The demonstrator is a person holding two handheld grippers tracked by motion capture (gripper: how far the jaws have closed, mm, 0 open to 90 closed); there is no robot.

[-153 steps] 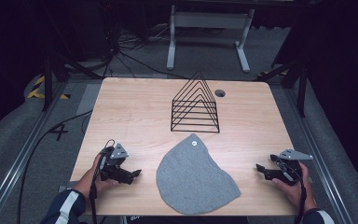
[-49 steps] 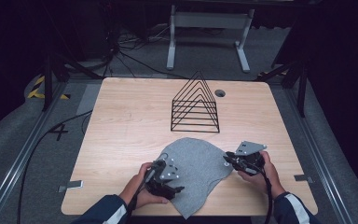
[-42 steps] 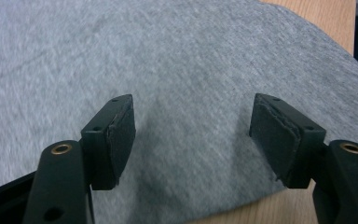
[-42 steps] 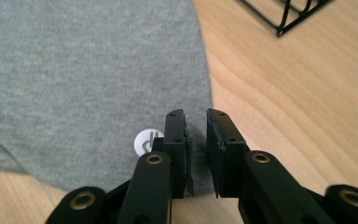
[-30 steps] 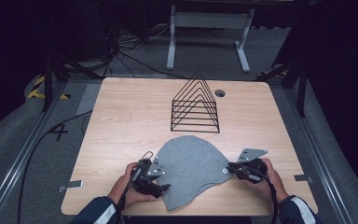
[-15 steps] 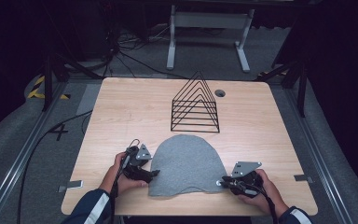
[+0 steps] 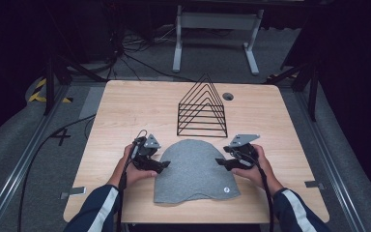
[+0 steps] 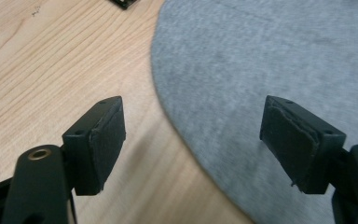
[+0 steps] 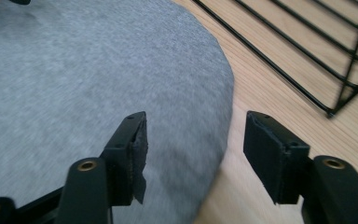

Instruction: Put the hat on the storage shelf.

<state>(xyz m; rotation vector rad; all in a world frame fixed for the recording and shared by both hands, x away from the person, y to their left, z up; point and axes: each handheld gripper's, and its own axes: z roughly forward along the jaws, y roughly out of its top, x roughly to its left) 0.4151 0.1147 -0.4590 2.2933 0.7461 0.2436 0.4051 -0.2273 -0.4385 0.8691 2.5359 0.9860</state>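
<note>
A grey knit beanie (image 7: 193, 171) lies flat on the wooden table (image 7: 125, 111), its rounded crown toward the far side and its brim near the front edge. My left gripper (image 7: 163, 165) sits at the beanie's left edge, open, its jaws astride the cloth's rim (image 8: 168, 107) with nothing pinched. At the beanie's right edge my right gripper (image 7: 218, 161) stands open too, one jaw over the fabric (image 9: 121, 70) and the other over bare wood. A small white tag (image 7: 226, 190) shows near the brim's right corner.
A black wire rack (image 7: 203, 108) of nested triangles stands just behind the beanie, its base bars (image 9: 307, 56) close to my right gripper. A round cable hole (image 7: 228, 96) lies at the back of the table. Dark floor and a metal stand surround the table.
Both grippers moved away from the front edge toward the beanie's sides, and the beanie now lies flat with its crown pointing to the rack. Earlier it lay skewed and both grippers dragged it.
</note>
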